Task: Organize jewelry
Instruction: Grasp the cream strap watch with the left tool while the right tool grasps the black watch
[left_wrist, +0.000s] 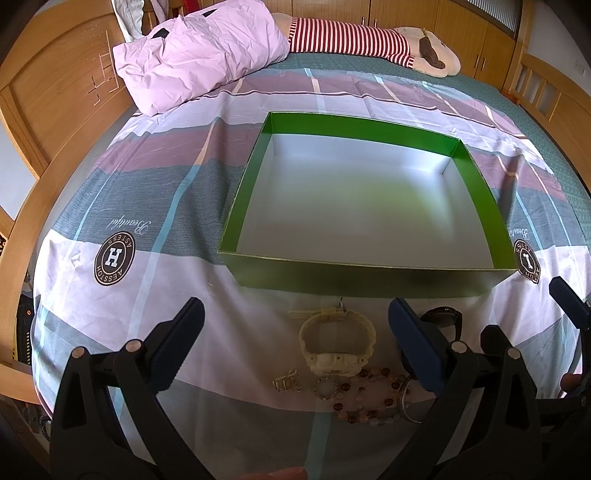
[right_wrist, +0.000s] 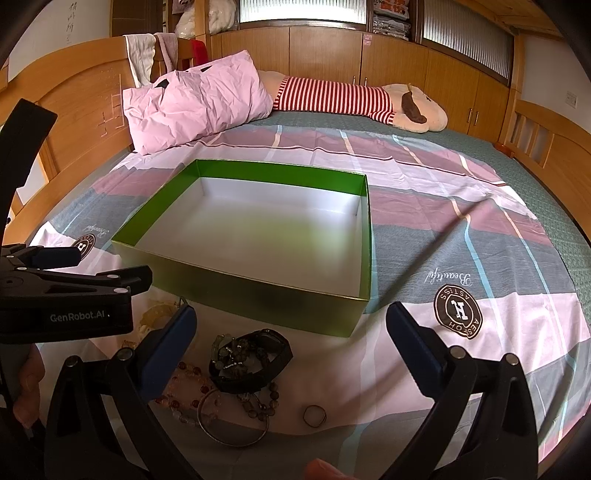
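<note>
Bed sheet (left_wrist: 110, 314): cream watch (left_wrist: 337, 345) between open left tool (left_wrist: 295, 339) fingers.

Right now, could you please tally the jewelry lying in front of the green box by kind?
Watches: 2, cream watch, black watch
Bead bracelets: 3, pink, green, brown
Metal bangle: 1
Rings: 2, plain, studded
Gold trinket: 1
Total: 9
</note>
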